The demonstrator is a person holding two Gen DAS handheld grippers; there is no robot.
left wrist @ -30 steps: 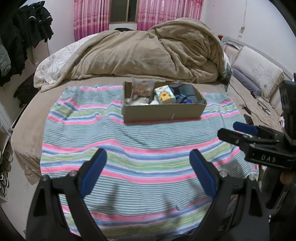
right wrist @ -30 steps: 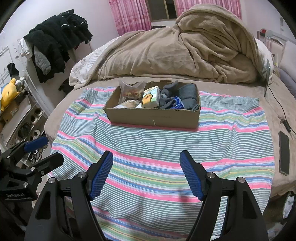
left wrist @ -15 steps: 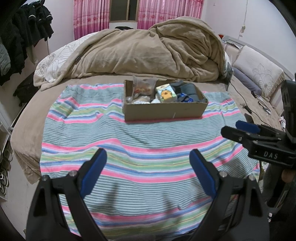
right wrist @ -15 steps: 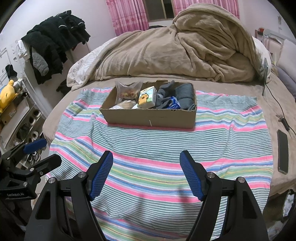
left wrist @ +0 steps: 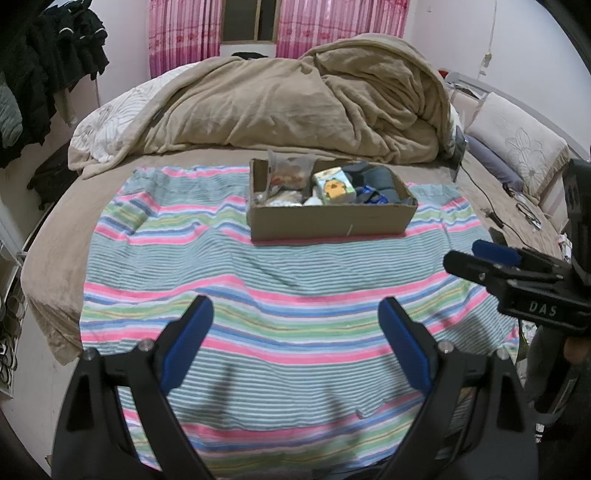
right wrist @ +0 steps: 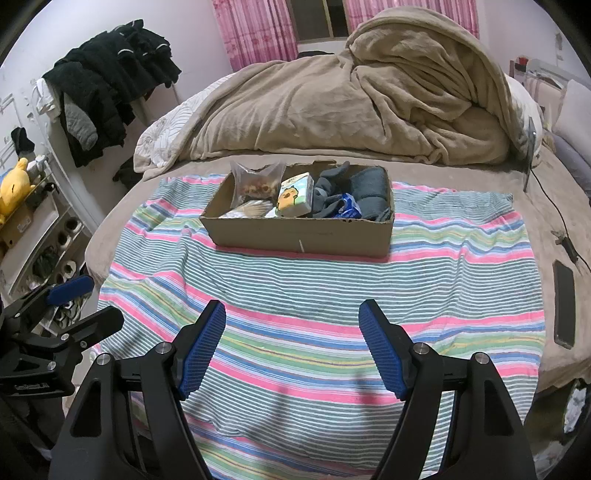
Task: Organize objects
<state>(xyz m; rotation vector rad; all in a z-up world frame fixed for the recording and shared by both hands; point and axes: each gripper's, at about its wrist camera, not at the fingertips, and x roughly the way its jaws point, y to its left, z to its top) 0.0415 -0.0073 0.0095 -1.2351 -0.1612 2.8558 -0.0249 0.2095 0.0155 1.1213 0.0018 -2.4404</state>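
I see both hand-held grippers, left (left wrist: pixel 295 332) and right (right wrist: pixel 291 339), spread wide and empty, well short of the cardboard box (right wrist: pixel 303 236).

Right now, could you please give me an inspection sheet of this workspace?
Surface: striped cloth spread flat on the bed.
Job's things: cardboard box on the cloth, holding a snack bag, a small carton and grey socks.
Clutter: phone on the bed to the right.
Grippers: left gripper and right gripper open, empty, short of the box.
Cables: black cable beside the phone.
Surroundings: heaped blanket, dark clothes, pink curtains.
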